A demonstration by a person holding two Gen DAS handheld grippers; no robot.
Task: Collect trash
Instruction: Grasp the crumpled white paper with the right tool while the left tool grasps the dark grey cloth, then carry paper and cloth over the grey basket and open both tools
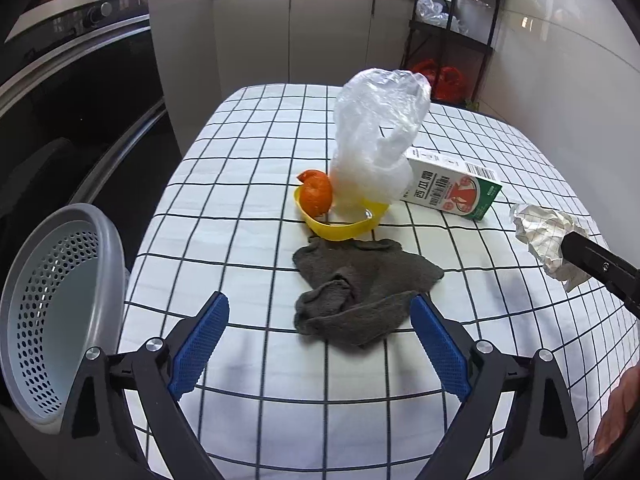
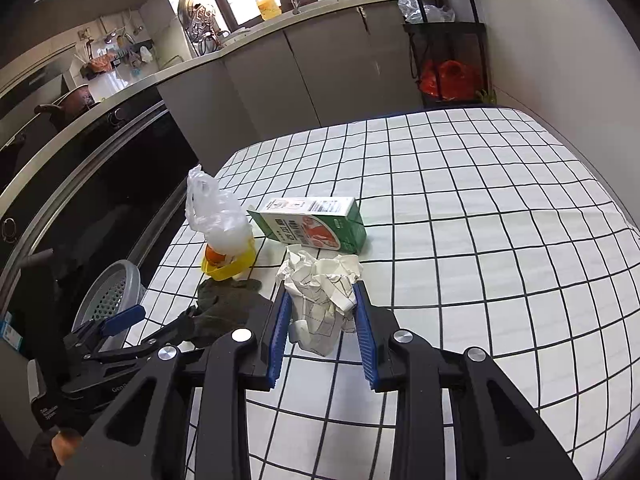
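My right gripper (image 2: pixel 321 300) is shut on a crumpled ball of white paper (image 2: pixel 320 300), held just above the checked tablecloth; the paper also shows in the left wrist view (image 1: pixel 548 236). My left gripper (image 1: pixel 320 312) is open and empty, its blue pads either side of a grey rag (image 1: pixel 360 288) on the table. Behind the rag a yellow bowl (image 1: pixel 344 228) holds orange peel (image 1: pixel 316 196) and a clear plastic bag (image 1: pixel 380 136). A green and white carton (image 1: pixel 452 188) lies on its side to the right. A grey perforated bin (image 1: pixel 56 312) stands off the table's left edge.
An oven front and dark cabinets run along the left. A black shelf rack (image 1: pixel 452 32) with red bags stands at the far right corner. The checked table (image 2: pixel 500 240) stretches to the right of the carton (image 2: pixel 316 226).
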